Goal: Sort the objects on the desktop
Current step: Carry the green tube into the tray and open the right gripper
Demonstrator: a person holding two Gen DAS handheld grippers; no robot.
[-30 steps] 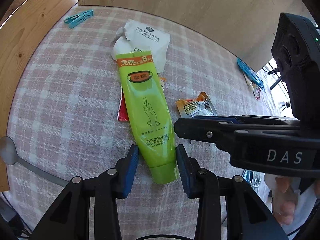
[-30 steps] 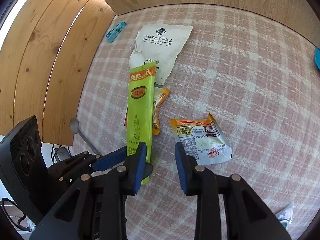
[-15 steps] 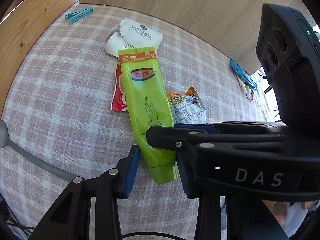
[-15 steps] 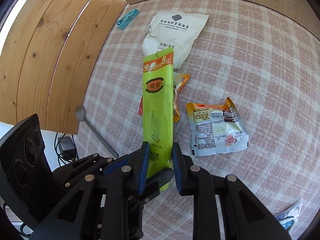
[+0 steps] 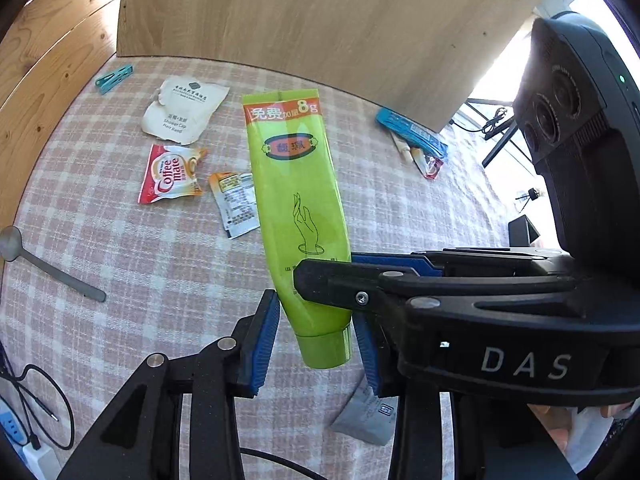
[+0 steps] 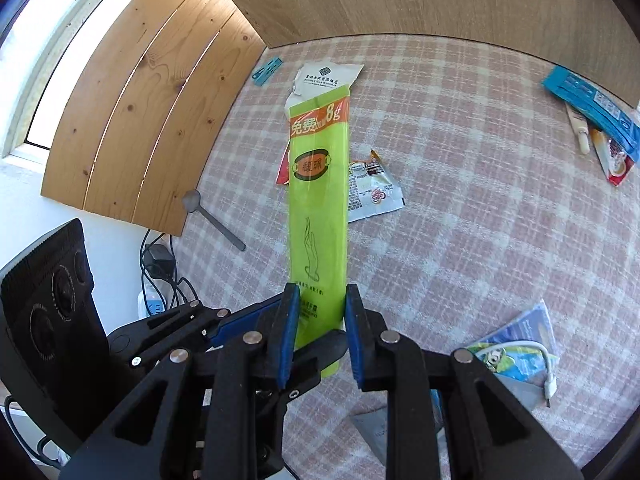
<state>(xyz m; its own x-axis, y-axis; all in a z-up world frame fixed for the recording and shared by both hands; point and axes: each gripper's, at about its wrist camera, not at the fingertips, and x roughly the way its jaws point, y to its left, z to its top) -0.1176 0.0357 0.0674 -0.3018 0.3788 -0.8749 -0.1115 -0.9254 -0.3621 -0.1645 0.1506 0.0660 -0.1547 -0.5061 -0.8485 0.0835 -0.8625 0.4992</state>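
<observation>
A home desk corner. The worktop [image 6: 460, 220] wears a pink plaid cloth, backed by wooden wall panels [image 6: 152, 92]. A window [image 6: 60, 52] sits beside those panels, and a power strip [image 6: 150, 300] lies below the worktop's edge.

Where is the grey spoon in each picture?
Left wrist view: the grey spoon lies at the far left edge, on the checked tablecloth.
Right wrist view: the spoon is left of centre, by the table's edge.
Shared landmark: the green hand cream tube, right of the spoon in both.

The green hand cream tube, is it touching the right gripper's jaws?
Touching. In the right wrist view the green hand cream tube is clamped between the right gripper's blue jaws, no gap either side.
</observation>
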